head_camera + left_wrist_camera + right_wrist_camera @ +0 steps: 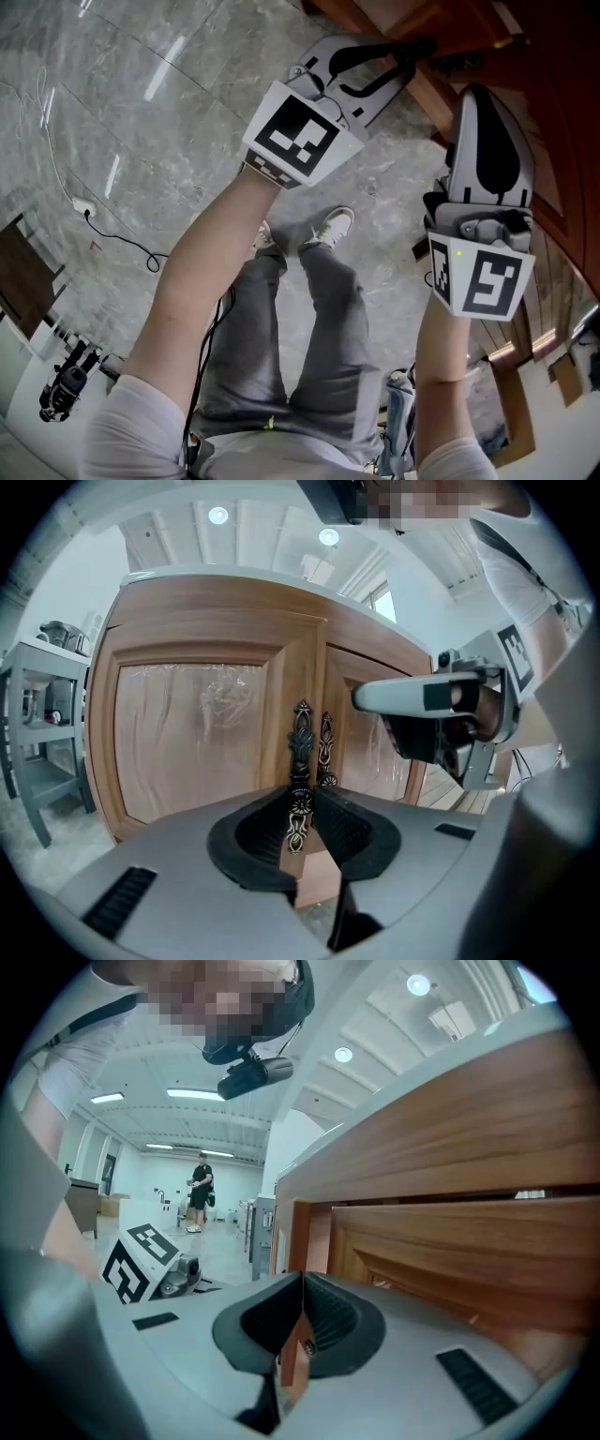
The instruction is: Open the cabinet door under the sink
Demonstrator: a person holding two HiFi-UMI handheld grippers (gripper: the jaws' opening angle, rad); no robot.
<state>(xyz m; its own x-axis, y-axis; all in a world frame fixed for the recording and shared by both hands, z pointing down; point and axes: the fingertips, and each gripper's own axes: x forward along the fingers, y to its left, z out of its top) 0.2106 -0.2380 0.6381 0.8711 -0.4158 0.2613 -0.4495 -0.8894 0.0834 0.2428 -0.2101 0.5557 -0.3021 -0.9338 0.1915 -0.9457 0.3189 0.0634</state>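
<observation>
Left gripper view looks straight at the wooden cabinet [216, 602], whose two doors meet at the middle, each with an ornate dark metal handle. The left hand-held gripper [305, 803] is clenched on the lower end of the left door's handle [301, 738]. The metal sits between its black ribbed pads, which is the grip a pull would need. The left door [187, 733] looks flush with its neighbour, so I judge the opening has not yet begun. The other handle [324, 747] stands just beside the held one and is untouched.

The right hand-held gripper [302, 1283] has its jaws pressed together at the tips. Its own view shows only the cabinet's wooden corner and panel behind them, so it appears to grasp nothing. It hangs near the right door, probably kept out of the left door's swing.

Head view shows both forearms reaching forward over the grey marble floor [112, 112], with the person's shoes below.
</observation>
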